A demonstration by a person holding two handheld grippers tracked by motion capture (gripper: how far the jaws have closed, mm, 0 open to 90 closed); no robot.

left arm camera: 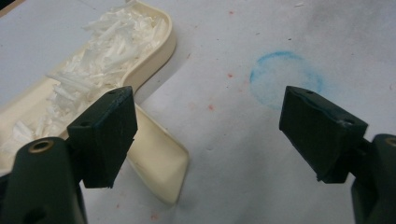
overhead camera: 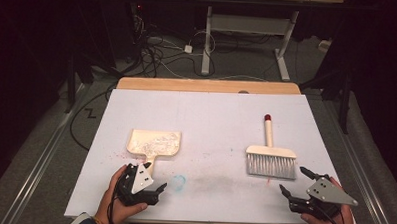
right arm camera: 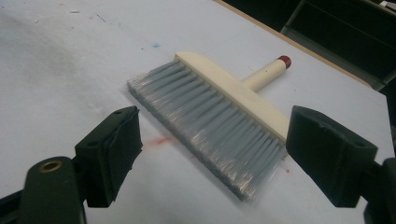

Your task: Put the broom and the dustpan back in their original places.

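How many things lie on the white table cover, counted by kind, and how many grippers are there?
Cream plastic dustpan holding white shreds: 1
Cream hand brush with grey bristles and red-tipped handle: 1
Black two-jaw grippers, left gripper and right gripper, both open: 2
Total: 4

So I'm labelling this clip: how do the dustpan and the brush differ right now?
The dustpan holds white shreds; the brush carries nothing. The dustpan's handle points toward the person, beside the open left gripper; the brush's red-tipped handle points away, its grey bristles facing the open right gripper. Both are cream-coloured, lie flat on the white table, and are ungripped.
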